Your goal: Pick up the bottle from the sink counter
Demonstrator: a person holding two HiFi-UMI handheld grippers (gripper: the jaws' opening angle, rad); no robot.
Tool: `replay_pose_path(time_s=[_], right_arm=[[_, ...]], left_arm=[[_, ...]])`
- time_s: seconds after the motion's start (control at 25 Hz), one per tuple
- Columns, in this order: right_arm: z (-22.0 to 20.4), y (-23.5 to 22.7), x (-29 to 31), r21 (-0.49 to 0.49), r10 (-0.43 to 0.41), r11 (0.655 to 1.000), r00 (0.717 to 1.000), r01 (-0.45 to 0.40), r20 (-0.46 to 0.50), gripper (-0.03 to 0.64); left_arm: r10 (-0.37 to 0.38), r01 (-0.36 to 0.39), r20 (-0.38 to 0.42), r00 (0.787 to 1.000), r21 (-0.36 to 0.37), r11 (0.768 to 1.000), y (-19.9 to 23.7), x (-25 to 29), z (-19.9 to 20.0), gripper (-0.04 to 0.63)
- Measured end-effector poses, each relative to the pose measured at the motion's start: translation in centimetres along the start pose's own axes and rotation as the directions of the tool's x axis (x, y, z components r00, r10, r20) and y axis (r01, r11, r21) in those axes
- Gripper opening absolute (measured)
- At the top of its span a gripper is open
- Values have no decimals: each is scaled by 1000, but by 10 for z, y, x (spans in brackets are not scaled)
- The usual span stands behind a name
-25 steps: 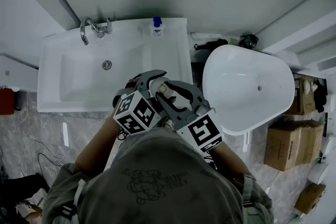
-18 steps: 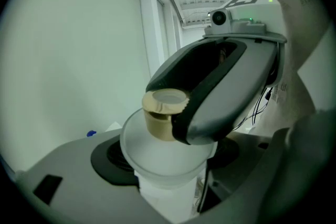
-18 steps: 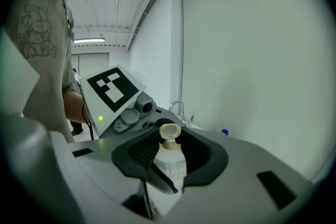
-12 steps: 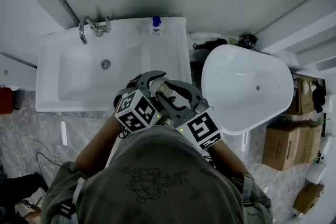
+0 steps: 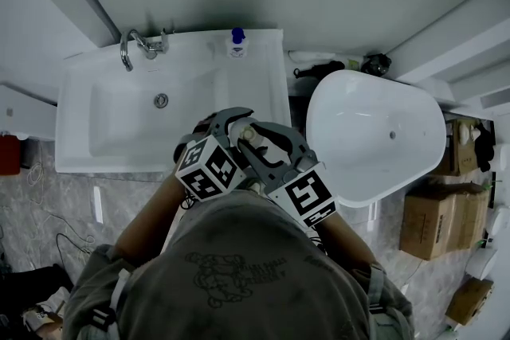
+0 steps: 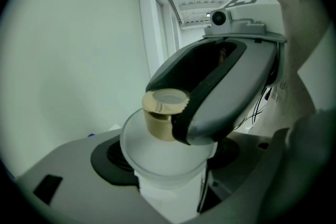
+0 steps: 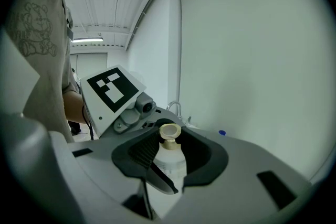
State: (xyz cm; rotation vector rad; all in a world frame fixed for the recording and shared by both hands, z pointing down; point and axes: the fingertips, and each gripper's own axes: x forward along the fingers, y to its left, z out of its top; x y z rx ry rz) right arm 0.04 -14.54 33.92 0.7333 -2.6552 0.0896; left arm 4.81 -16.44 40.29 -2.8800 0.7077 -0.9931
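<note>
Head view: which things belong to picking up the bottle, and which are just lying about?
Job: beige-capped bottle, held between the jaws; left gripper; right gripper; sink counter.
Lying about: blue-capped bottle; faucet; white tub; cardboard boxes.

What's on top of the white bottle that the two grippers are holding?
A tan cap. The right gripper has fingers pressed beside it, hiding part of it. The white bottle below is mostly covered by the fingers.
</note>
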Motion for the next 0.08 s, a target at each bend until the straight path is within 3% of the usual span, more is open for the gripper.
replay_pose_path(time_s=[0.08], right_arm=[[0,0,0,0,-1,1000,1000,1,1,133]], left_arm=[[0,0,0,1000,1,1000,1,0,0,342]])
